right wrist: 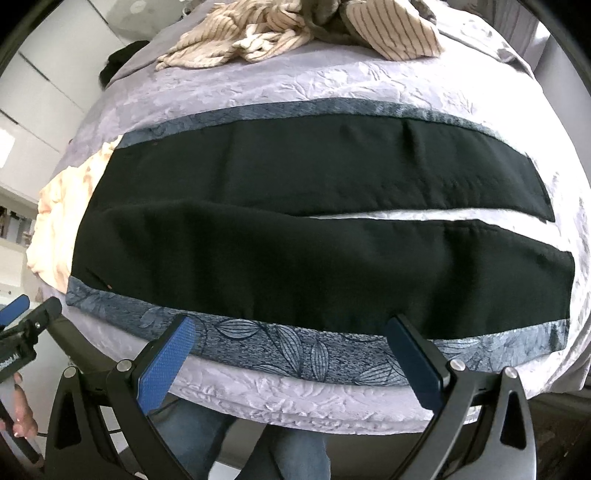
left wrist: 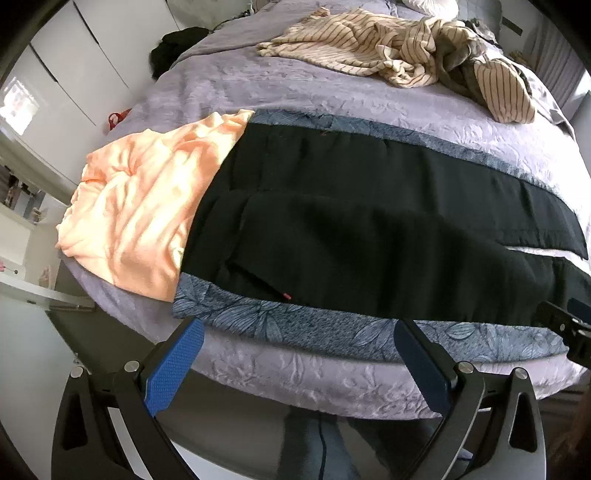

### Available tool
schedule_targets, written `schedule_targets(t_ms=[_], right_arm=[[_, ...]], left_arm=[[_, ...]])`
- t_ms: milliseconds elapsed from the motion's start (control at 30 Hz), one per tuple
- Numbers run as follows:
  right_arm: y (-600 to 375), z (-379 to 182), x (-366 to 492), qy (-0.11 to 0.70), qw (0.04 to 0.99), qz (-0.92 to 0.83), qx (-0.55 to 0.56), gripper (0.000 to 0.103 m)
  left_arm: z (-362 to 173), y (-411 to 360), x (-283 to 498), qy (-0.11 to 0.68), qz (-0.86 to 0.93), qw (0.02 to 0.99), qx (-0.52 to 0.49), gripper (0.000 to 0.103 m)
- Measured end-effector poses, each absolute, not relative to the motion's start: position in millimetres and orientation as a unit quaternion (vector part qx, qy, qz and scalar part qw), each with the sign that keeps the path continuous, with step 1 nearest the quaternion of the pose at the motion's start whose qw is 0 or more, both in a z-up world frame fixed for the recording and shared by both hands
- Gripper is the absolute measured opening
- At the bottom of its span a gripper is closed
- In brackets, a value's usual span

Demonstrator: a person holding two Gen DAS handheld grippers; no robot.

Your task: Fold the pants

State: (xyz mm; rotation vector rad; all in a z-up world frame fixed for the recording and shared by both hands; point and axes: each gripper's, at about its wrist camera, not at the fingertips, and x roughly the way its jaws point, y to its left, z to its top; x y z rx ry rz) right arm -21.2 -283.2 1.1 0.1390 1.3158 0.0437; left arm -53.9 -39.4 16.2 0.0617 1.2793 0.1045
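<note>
Black pants [left wrist: 351, 229] [right wrist: 295, 221] lie spread flat across a blue leaf-patterned mat [left wrist: 303, 325] [right wrist: 280, 347] on the bed, waist to the left, both legs running right with a narrow gap between them. My left gripper [left wrist: 299, 332] hovers open just off the near edge of the mat, below the waist end, holding nothing. My right gripper [right wrist: 291, 330] is open too, at the near edge below the nearer leg, empty. Each gripper's tip shows in the other's view: the right one [left wrist: 569, 325] and the left one [right wrist: 22, 325].
A peach garment [left wrist: 144, 206] [right wrist: 55, 221] lies left of the pants. Striped beige clothes [left wrist: 399, 55] [right wrist: 303, 33] are heaped at the far side of the lilac bedspread [left wrist: 295, 96] [right wrist: 295, 88]. A dark item [left wrist: 173, 48] sits far left. White cupboards [left wrist: 74, 74] stand beyond the bed.
</note>
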Motion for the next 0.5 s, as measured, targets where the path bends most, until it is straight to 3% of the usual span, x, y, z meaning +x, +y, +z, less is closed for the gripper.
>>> schedule_targets(t_ms=[500], right_arm=[[-270, 6, -23, 0.587, 0.804, -0.039, 0.087, 0.103]], left_arm=[[6, -20, -29, 0.581, -0.002, 0.812, 0.051, 0.103]])
